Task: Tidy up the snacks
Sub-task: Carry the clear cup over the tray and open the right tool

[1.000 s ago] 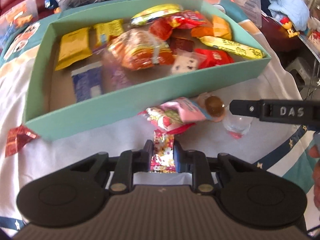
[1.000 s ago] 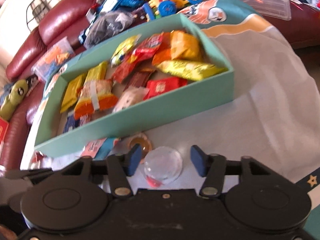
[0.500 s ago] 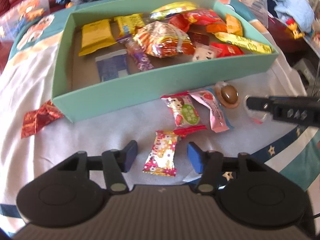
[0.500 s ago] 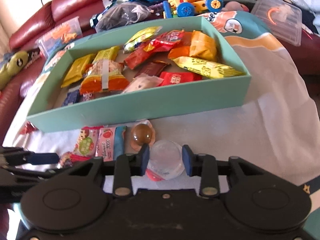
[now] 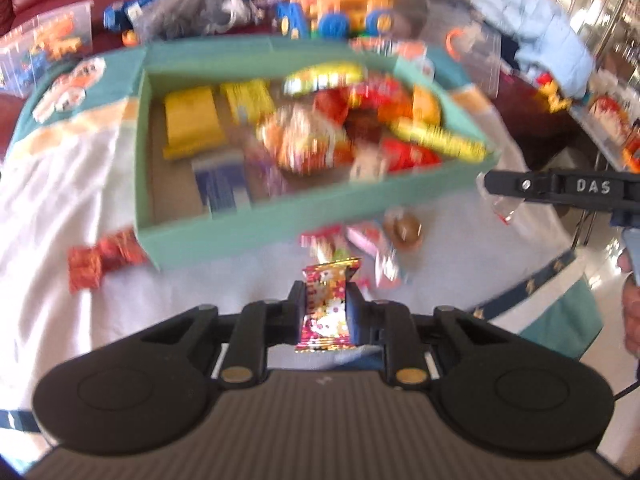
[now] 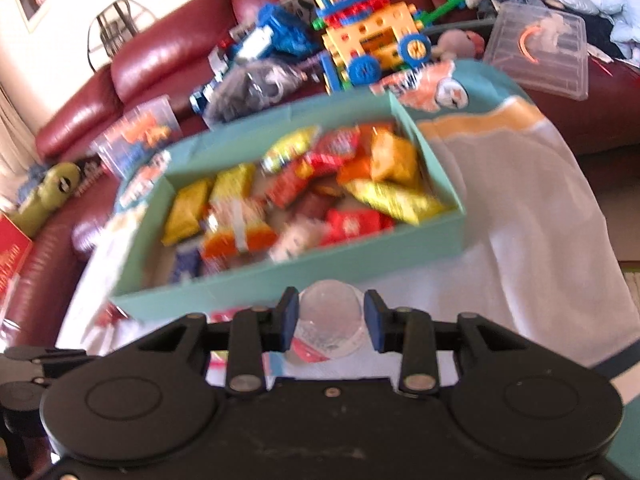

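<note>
Left wrist: left claw (image 5: 326, 312) pinching candy (image 5: 326, 310), right claw (image 6: 330, 322) clamping jelly cup (image 6: 330, 320), box (image 6: 304, 270) just ahead of both; thin wrapper or slick cup likely to slip out short of the box wall.

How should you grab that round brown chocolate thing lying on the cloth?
The brown chocolate is a low dome on a flat wrapper rim, lying on the white cloth beside the teal box. Probably come straight down from above and pinch across the dome's two sides; the flat rim looks too thin to catch.
</note>
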Available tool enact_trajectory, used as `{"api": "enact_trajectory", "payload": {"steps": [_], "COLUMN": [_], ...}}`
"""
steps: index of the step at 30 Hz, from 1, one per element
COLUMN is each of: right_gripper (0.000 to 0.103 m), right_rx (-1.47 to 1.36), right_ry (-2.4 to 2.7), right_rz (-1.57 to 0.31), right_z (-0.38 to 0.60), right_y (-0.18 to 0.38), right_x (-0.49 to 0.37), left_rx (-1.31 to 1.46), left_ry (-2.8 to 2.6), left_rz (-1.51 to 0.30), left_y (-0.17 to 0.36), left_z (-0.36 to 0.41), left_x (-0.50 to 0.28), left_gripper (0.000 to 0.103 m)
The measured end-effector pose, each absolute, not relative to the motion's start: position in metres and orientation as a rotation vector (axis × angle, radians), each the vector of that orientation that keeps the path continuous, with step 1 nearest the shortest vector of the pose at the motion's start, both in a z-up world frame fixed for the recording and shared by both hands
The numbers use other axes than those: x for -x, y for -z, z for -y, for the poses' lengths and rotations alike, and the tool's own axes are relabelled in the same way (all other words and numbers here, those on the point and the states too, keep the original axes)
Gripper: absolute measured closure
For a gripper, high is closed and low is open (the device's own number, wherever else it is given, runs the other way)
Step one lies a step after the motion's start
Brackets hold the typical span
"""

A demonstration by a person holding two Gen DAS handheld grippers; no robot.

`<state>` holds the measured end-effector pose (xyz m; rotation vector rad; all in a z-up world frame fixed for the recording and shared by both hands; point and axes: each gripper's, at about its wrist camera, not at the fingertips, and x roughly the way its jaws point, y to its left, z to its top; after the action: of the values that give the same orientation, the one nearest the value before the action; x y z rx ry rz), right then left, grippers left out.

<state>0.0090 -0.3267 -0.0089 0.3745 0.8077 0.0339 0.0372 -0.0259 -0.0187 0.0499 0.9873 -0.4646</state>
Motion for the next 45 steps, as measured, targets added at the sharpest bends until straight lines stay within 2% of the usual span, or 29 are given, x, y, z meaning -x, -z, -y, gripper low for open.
{"api": "enact_trajectory", "payload": {"steps": [9,23,25,26,27,28,29,30,34,45], "right_gripper": [0.069,0.068,0.066,0.060,0.051,0.029,0.013,0.010,0.001,0.000], "right_rx": [-0.389,-0.398,-0.394,-0.393,-0.394,-0.394,-0.390,-0.384,-0.353,-0.334], "right_ry": [-0.033,-0.008,-0.006,-0.001,0.001,0.006,0.018,0.029,0.035,0.018], "right_rz": [-0.743,-0.798,-0.794,-0.786,-0.778,-0.773,-0.764,-0.750,-0.732,-0.727], "right_z": [0.337,0.343,0.343,0.343,0.342,0.343,0.342,0.342,0.339,0.330], "right_y": [-0.026,0.010,0.011,0.011,0.010,0.009,0.008,0.007,0.003,-0.005], "right_x": [-0.061,-0.133,-0.136,-0.137,-0.135,-0.135,-0.134,-0.133,-0.127,-0.107], "left_rx": [-0.015,-0.029,-0.038,-0.040,-0.039,-0.040,-0.042,-0.042,-0.035,-0.038], "left_ry": [0.443,0.434,0.413,0.402,0.391,0.377,0.366,0.358,0.344,0.341], "left_rz": [-0.872,-0.950,-0.945,-0.946,-0.944,-0.935,-0.929,-0.926,-0.932,-0.898], "left_y": [-0.024,0.010,0.013,0.014,0.015,0.015,0.016,0.016,0.017,0.002], "left_z": [0.043,0.078,0.081,0.081,0.081,0.080,0.079,0.079,0.077,0.073], "left_x": [-0.093,-0.146,-0.148,-0.149,-0.149,-0.148,-0.147,-0.147,-0.144,-0.125], "left_gripper": [0.083,0.082,0.072,0.050,0.030,0.024,0.014,0.009,0.005,0.000]}}
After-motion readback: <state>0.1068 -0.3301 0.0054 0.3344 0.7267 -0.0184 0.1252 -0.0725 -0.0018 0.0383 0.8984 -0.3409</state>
